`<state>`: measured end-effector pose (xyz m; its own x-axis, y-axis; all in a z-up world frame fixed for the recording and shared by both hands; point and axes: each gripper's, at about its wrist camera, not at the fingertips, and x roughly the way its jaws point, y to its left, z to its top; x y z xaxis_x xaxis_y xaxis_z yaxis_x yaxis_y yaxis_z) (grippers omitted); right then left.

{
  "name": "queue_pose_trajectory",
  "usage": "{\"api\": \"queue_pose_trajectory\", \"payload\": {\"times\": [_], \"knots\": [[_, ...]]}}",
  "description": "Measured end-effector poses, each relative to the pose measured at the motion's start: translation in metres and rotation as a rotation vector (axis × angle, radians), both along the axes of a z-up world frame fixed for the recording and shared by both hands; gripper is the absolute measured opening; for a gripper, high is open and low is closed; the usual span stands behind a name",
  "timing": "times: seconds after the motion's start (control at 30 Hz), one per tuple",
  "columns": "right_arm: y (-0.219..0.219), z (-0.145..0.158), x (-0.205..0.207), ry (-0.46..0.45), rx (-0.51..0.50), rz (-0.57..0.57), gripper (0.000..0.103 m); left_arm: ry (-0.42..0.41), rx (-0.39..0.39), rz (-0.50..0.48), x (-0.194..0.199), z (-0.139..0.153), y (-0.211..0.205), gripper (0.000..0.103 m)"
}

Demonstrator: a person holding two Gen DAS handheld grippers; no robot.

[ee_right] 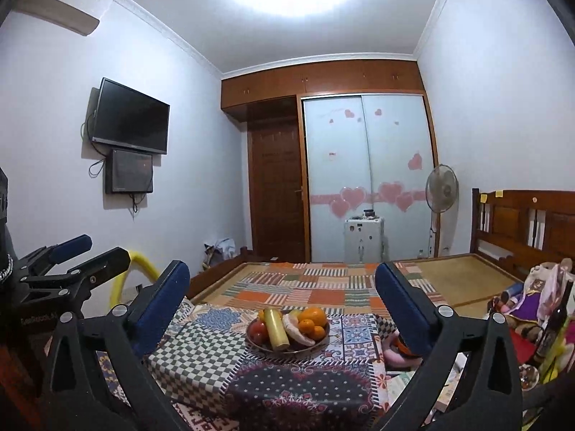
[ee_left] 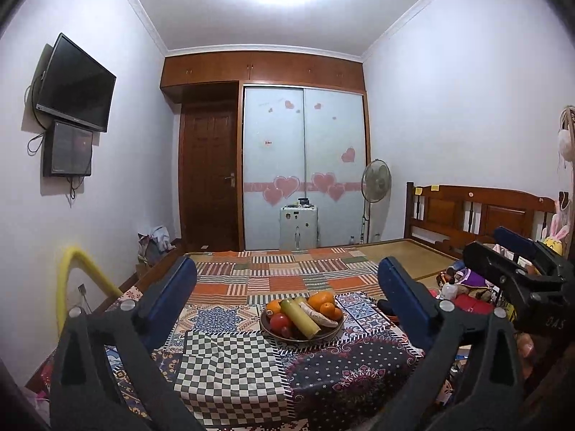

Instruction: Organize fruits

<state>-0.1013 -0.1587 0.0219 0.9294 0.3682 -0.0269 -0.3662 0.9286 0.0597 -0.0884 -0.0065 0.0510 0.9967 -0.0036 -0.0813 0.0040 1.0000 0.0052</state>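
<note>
All the fruit you can see sits together in one shallow dark bowl [ee_left: 301, 336] on the patchwork-covered surface [ee_left: 230, 359]: oranges [ee_left: 321, 301] at the far right of the bowl, a red fruit [ee_left: 280, 321] at the near left, a long yellow-green cylindrical piece [ee_left: 300, 318] lying across the middle, and a pale elongated piece [ee_left: 320, 316] just beside it. No fruit lies loose on the cloth in either view. This arrangement fits two stages equally: fruit already gathered into the bowl, or a heaped bowl awaiting sorting out onto the surface; the pictures do not settle which. The left tool [ee_left: 287, 298] is released, its blue-padded fingers [ee_left: 172, 298] spread wide and grasping nothing. The right tool [ee_right: 282, 300] is likewise released and empty. Both tools are held above the near edge of the surface, well apart from the bowl, which lies ahead of them, framed between the fingers. From the left wrist view the bowl sits slightly right of centre; from the right wrist view, near centre. The right tool appears at the right edge of the left wrist view.
</note>
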Motion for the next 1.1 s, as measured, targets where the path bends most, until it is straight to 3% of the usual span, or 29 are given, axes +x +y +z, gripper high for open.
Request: {"api": "queue_pose_trajectory", "payload": {"times": [1.1], "knots": [[-0.0004, -0.0006, 0.0016, 0.007, -0.002, -0.002, 0.103, 0.006, 0.0, -0.009, 0.0061, -0.0036, -0.0015, 0.103]]}}
